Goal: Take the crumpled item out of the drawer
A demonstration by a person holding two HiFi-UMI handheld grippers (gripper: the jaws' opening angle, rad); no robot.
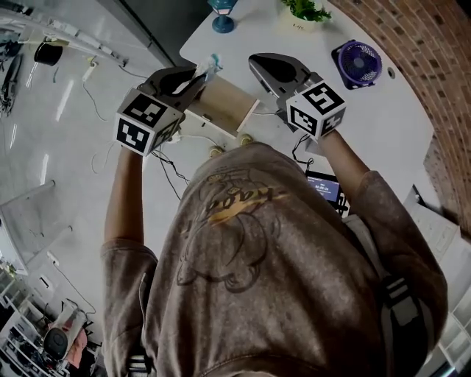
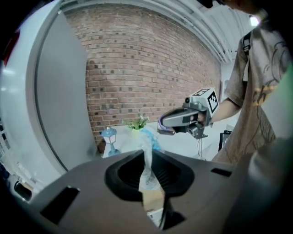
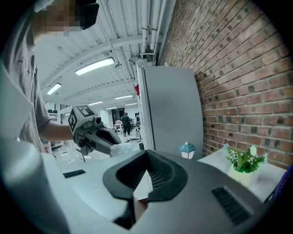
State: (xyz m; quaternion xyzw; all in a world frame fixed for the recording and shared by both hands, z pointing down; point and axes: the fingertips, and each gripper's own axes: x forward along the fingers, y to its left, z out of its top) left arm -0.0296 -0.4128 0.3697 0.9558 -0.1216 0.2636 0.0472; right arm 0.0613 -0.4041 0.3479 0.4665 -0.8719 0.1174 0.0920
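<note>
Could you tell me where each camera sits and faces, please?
Head view: on the person's head, looking steeply down at table and drawer box; shirt, arms, left gripper, right gripper show.
Left gripper view: on the left gripper, facing the brick wall; its fingers pinch the crumpled item; right gripper, shirt show.
Right gripper view: on the right gripper, facing the grey cabinet; fingers together, empty; left gripper shows.
Shared: both gripper views show the plant and blue lantern.

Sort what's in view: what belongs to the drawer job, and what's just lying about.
Job: crumpled item, pinched in the left gripper; wooden drawer unit.
Lying about: purple fan; potted plant; blue lantern.
</note>
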